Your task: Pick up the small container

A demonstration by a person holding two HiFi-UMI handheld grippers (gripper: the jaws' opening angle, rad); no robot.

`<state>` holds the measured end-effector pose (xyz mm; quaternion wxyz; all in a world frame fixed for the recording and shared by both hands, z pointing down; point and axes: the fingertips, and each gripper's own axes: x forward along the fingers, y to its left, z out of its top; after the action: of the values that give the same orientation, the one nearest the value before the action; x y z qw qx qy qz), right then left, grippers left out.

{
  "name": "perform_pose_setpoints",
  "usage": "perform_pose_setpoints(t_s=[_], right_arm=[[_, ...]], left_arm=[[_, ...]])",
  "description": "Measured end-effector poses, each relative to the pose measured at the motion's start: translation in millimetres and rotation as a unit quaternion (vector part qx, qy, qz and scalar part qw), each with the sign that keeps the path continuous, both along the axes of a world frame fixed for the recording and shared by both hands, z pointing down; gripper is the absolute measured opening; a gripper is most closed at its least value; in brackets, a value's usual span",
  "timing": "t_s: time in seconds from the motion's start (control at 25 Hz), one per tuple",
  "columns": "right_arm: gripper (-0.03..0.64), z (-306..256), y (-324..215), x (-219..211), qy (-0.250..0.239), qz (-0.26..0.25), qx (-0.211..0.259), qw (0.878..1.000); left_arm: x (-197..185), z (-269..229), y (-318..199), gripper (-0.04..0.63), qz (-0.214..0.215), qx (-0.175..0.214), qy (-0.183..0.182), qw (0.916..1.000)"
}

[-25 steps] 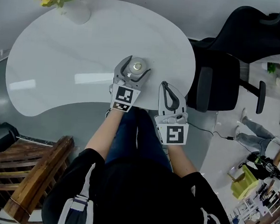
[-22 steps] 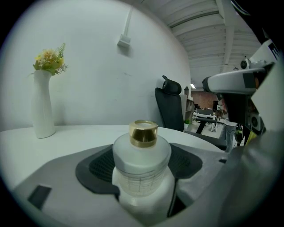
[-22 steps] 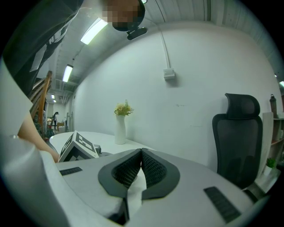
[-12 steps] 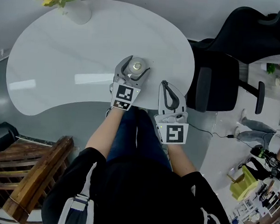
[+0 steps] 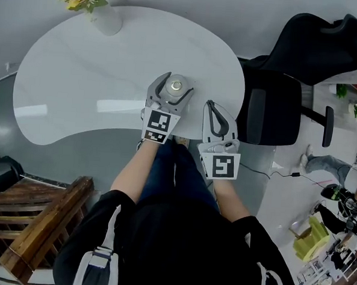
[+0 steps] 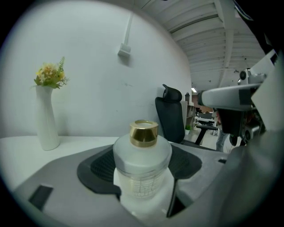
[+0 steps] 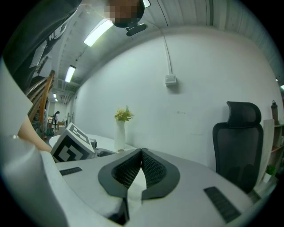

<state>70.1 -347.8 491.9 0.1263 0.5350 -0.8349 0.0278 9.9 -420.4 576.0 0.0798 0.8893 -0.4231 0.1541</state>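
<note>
Hardly anything has moved: left gripper [image 5: 177,82] stays clamped on the small container [image 6: 142,153] near the tabletop's [image 5: 98,68] near edge; right gripper [image 5: 210,105], jaws pressed together, hovers beside it.

Overhead and low views share vase [image 5: 106,21] (distant).

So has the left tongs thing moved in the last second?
No, not noticeably: the left tongs hold the small container at the same spot by the near edge of the table.
</note>
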Motion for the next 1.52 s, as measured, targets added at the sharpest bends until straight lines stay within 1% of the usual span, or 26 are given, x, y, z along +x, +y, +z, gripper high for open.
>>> perform_pose_setpoints(t_s=[0.32,0.36,0.48,0.6,0.8,0.96,1.24,1.52], right_arm=[[0.021,-48,1,6,-0.006,0.001,0.042,0.999],[0.021,-55,1,7,-0.008,0.001,0.050,0.999],[0.021,-78,2,10,-0.028,-0.001,0.093,0.995],[0.021,-93,5,14,-0.036,-0.004,0.112,0.993],[0.021,-114,15,22,-0.045,-0.007,0.120,0.992],[0.021,-128,21,24,-0.038,0.000,0.123,0.992],[0.021,-147,27,17,-0.032,-0.004,0.125,0.992],[0.021,-153,29,-1,-0.042,-0.008,0.124,0.991]], left_arm=[[-4,-83,11,0.337,-0.018,0.028,0.011,0.9994],[-5,-93,13,0.337,-0.021,0.032,0.012,0.9992],[-7,-121,22,0.337,-0.030,0.045,0.011,0.9985],[-8,-144,30,0.337,-0.040,0.057,0.008,0.9975],[-12,-177,51,0.337,-0.056,0.067,0.016,0.9961],[-18,-195,69,0.337,-0.062,0.071,0.019,0.9954],[-34,-215,80,0.337,-0.075,0.079,0.020,0.9938],[-49,-220,79,0.337,-0.080,0.088,0.025,0.9926]])
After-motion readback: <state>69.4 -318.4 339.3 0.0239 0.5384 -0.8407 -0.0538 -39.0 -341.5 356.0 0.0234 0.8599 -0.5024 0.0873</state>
